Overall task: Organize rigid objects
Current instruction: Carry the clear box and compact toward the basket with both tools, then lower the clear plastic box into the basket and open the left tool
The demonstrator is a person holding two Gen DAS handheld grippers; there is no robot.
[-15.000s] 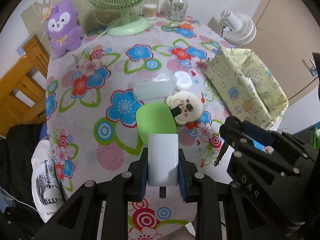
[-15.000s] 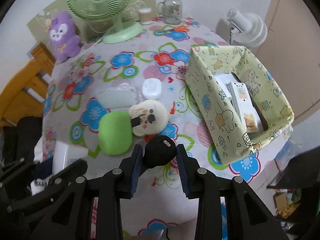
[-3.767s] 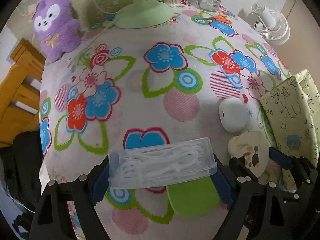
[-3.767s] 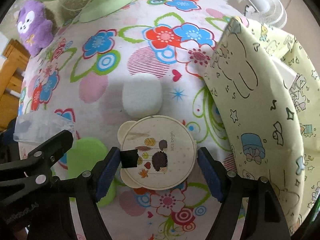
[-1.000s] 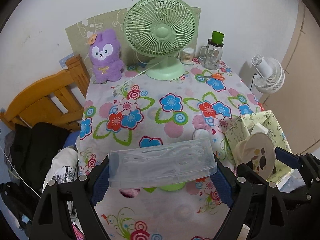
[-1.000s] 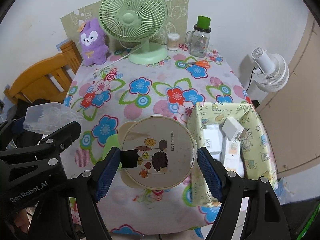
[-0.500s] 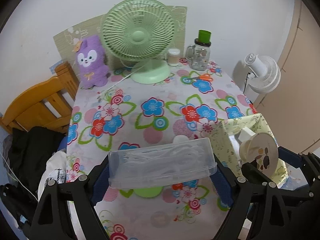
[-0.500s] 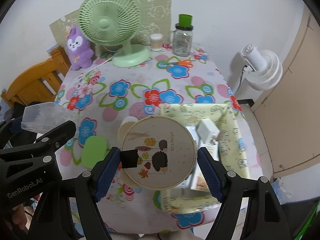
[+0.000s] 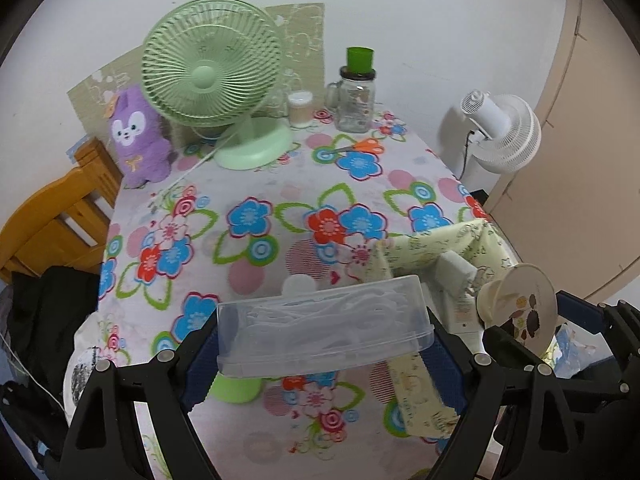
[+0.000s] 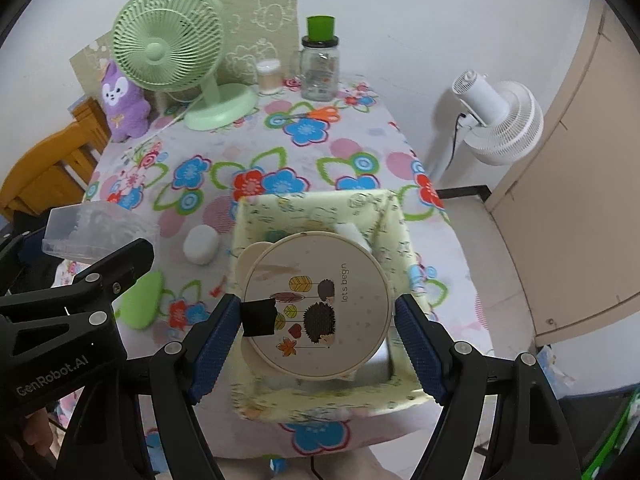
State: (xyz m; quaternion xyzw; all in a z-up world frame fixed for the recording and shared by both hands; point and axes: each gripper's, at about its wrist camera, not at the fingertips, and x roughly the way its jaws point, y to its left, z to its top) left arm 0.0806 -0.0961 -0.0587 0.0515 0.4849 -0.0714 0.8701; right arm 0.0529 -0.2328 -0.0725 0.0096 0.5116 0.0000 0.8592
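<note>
1. Left claw (image 9: pixel 324 340) grips a clear plastic box (image 9: pixel 324 330) w/ white bits inside, pads pressed on both short ends. Box is held in the air above the tabletop (image 9: pixel 280 184), near edge, just left of the fabric bin (image 9: pixel 416 246); not over the bin yet.
2. Right claw (image 10: pixel 318 330) grips a round cream case (image 10: pixel 316 306) w/ hedgehog print & "let's begin" text, pads clamped on its left & right rim. Case hangs directly over the open top of the fabric bin (image 10: pixel 400 232), so it looks about ready to drop in.
3. Already in the bin: a white plug-like block (image 9: pixel 454 270) & at least one flat white pack (image 9: pixel 460 308) below it. Anything deeper is hidden by the round case in the right view.
4. Left on the tabletop, unsorted: a small white rounded case (image 10: pixel 200 244) just left of the bin, & a green oval case (image 10: pixel 140 300) nearer the front edge.
5. Fan (image 10: pixel 172 44), purple plush (image 10: pixel 122 100), glass jar (image 10: pixel 320 64), orange scissors (image 10: pixel 316 114) sit at the far end; can't tell if they count for sorting.
6. My read: past halfway. Two items in hand, not yet released; two small cases to fetch after that.
</note>
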